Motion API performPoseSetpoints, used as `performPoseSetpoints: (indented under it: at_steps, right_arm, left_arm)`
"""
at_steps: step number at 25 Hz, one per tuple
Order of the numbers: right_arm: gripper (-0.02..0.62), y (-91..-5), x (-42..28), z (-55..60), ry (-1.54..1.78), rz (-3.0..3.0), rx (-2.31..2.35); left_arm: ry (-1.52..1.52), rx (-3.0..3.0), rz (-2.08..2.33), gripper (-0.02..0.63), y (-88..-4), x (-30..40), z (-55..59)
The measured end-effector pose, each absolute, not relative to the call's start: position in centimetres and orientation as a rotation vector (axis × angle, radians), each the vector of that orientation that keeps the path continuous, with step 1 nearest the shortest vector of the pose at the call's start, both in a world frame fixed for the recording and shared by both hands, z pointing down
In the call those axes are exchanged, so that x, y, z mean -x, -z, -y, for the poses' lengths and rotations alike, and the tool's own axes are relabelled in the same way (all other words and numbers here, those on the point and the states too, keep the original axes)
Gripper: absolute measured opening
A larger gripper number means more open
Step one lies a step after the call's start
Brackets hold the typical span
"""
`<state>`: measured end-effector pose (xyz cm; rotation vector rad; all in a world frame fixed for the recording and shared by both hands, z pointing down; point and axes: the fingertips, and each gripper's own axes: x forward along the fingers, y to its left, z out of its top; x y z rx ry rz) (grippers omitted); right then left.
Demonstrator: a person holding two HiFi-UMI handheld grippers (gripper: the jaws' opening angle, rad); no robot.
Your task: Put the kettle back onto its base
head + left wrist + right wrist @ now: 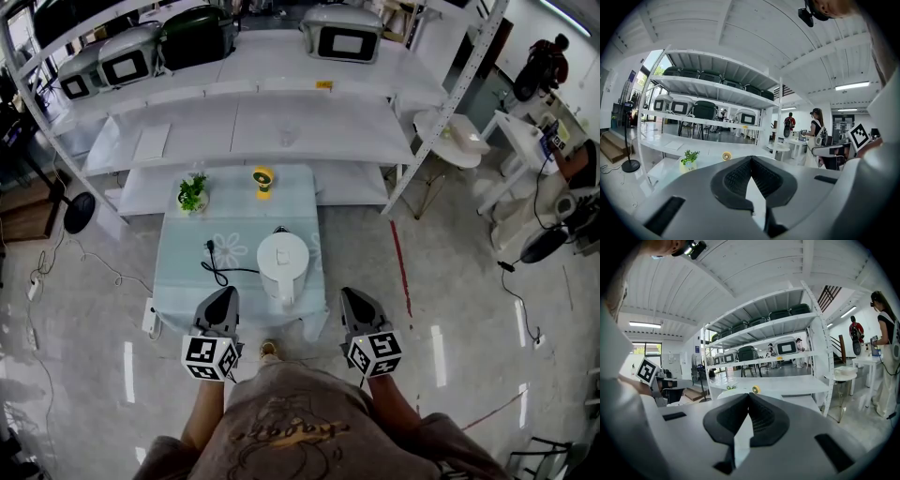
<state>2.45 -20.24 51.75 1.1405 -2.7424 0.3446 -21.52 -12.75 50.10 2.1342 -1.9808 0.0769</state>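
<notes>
Left gripper (pixel 225 292) hangs over the near left of the surface (pixel 183 251), jaws pressed together on nothing. The white kettle (pixel 282 265) sits mid-surface, just beyond both grippers, with the black cord (pixel 217 267) on its left. Right gripper (pixel 350 294) is just off the near right corner, jaws closed and empty too.

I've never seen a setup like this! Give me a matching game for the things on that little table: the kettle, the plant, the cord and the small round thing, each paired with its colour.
Things:
1. kettle
2. potted plant
3. cord
4. small round thing

Colours:
A. black
B. yellow
C. white
D. green

Pairs: 1-C, 2-D, 3-A, 4-B
</notes>
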Motion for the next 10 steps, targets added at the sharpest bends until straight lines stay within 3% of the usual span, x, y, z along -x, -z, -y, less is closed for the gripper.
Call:
performPoseSetpoints:
  at_steps: [10]
  right_arm:
    - [-0.002,-51.84,-2.22,20.57,-0.344,2.745,-1.129]
  left_arm:
    - [-0.069,-2.109,1.988,0.021,-50.35,21.57,13.17]
